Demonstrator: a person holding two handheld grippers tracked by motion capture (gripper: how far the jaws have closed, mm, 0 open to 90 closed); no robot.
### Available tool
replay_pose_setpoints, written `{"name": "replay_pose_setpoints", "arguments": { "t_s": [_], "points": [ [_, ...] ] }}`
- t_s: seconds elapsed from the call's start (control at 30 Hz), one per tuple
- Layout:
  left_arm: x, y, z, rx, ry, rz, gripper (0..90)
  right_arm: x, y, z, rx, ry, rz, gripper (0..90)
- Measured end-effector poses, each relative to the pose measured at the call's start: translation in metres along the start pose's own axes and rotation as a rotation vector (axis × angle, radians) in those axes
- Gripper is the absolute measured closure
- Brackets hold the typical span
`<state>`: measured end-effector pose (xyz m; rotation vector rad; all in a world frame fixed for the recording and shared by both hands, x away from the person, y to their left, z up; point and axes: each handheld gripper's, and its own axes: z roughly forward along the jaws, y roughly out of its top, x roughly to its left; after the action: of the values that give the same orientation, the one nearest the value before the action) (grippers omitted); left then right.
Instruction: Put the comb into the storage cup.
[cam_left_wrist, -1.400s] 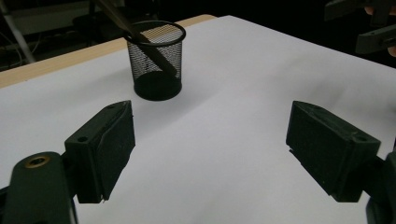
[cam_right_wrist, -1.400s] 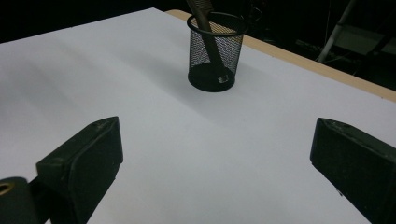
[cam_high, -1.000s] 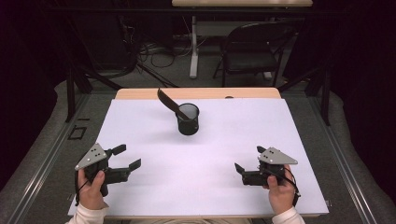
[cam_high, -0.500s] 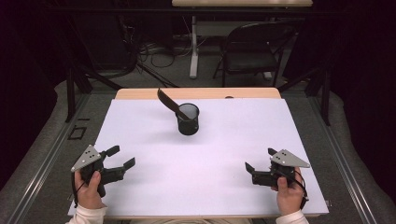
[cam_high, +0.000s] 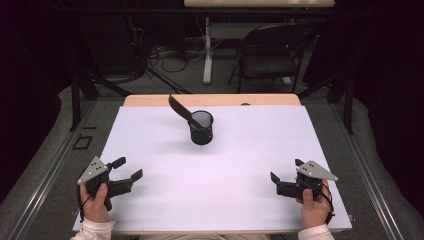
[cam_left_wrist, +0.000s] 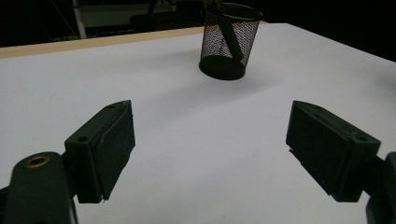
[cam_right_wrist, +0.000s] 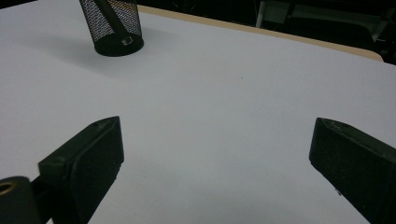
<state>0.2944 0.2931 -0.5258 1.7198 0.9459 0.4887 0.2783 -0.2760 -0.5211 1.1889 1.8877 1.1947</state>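
A black mesh cup (cam_high: 201, 128) stands upright on the white table top (cam_high: 240, 165), a little back of centre, with a dark flat tool (cam_high: 179, 110) leaning out of it to the upper left. The cup (cam_left_wrist: 229, 39) also appears ahead in the left gripper view, and the cup (cam_right_wrist: 112, 25) sits at the upper left in the right gripper view. My left gripper (cam_high: 127, 169) rests low near the front left corner, jaws wide apart and empty. Near the front right, my right gripper (cam_high: 286, 170) is open too, with bare table between its jaws.
A wooden table edge (cam_high: 210, 100) runs along the far side of the white sheet. Behind the table stand a folding chair (cam_high: 272, 55), a white post and loose cables on the floor. Dark rails flank the table on both sides.
Both hands have drawn back toward the front edge of the table and sunk a little; the right one has also shifted outward to the right. The jaws stay as wide as before.
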Motion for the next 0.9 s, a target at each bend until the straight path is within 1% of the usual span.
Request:
{"name": "replay_pose_setpoints", "arguments": {
  "t_s": [0.07,0.2,0.53,0.73,0.8,0.83,0.9],
  "points": [
    [0.0,-0.001,0.001,-0.001,0.0,0.006,15.7,-0.002,-0.002,0.001,0.0,0.0,0.022,3.0],
    [-0.001,-0.002,0.002,0.004,-0.002,0.018,15.7,-0.005,-0.004,0.003,0.009,-0.003,0.031,3.0],
    [0.0,-0.006,0.007,0.02,0.0,0.02,15.7,-0.013,-0.009,0.006,0.015,-0.025,0.053,3.3],
    [0.0,-0.007,0.009,0.028,0.0,0.026,15.7,-0.016,-0.011,0.007,0.02,-0.024,0.074,3.3],
    [0.0,-0.007,0.01,0.03,0.001,0.024,15.7,-0.016,-0.011,0.008,0.02,-0.022,0.075,3.3],
    [0.0,-0.007,0.01,0.033,0.001,0.025,15.7,-0.016,-0.011,0.008,0.028,-0.023,0.075,3.3],
    [0.0,-0.007,0.01,0.033,-0.001,0.027,15.7,-0.016,-0.012,0.009,0.021,-0.022,0.084,3.3]
  ]
}}
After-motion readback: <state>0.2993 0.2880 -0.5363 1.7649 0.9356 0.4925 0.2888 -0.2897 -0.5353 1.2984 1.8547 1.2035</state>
